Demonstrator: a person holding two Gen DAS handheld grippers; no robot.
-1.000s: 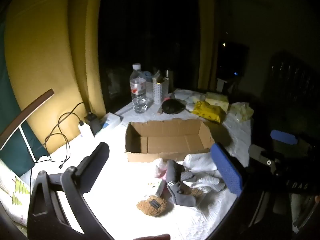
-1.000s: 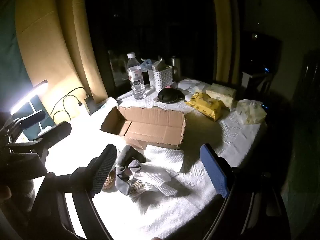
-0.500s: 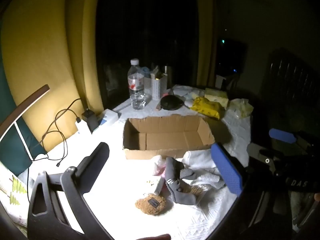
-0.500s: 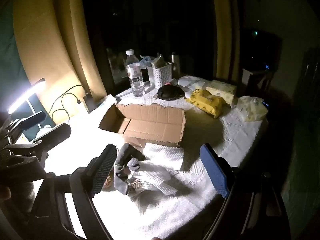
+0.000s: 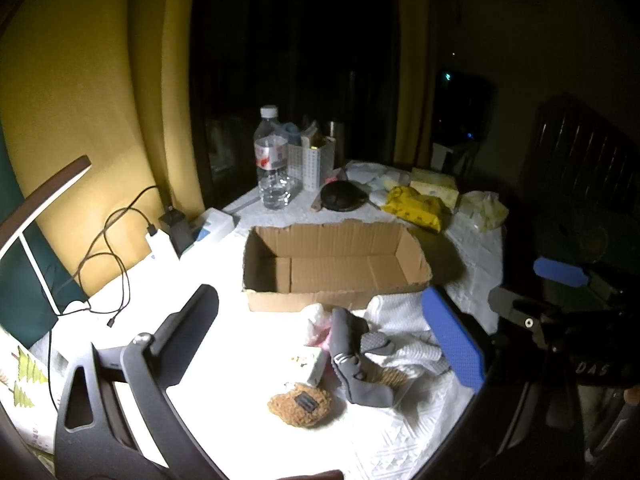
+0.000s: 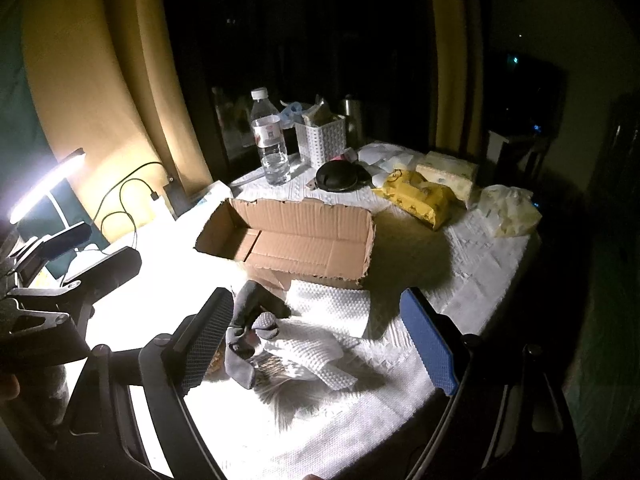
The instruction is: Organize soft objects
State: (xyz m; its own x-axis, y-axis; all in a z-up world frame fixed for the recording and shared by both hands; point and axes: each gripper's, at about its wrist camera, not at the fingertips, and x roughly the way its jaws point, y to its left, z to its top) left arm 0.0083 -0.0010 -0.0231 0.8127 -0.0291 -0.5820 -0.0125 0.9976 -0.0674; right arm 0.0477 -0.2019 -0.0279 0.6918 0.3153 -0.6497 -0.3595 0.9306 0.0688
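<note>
Left gripper [image 5: 324, 340]: fingers spread wide, nothing between. Right gripper [image 6: 320, 344]: fingers spread wide, nothing between.

Corrugated cardboard box [image 5: 336, 260], rectangular, torn rim, open top, at frame centre; long axis left-right.

Below box, on white textured tablecloth [image 6: 472, 280]: grey knit sock [image 5: 352, 360], long axis running toward lower right; white waffle-weave cloth [image 6: 328, 308], folded flat; brown fuzzy plush [image 5: 300, 400], rounded, lower centre.

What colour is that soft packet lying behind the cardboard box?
Yellow; the packet shows best in the right wrist view.
</note>
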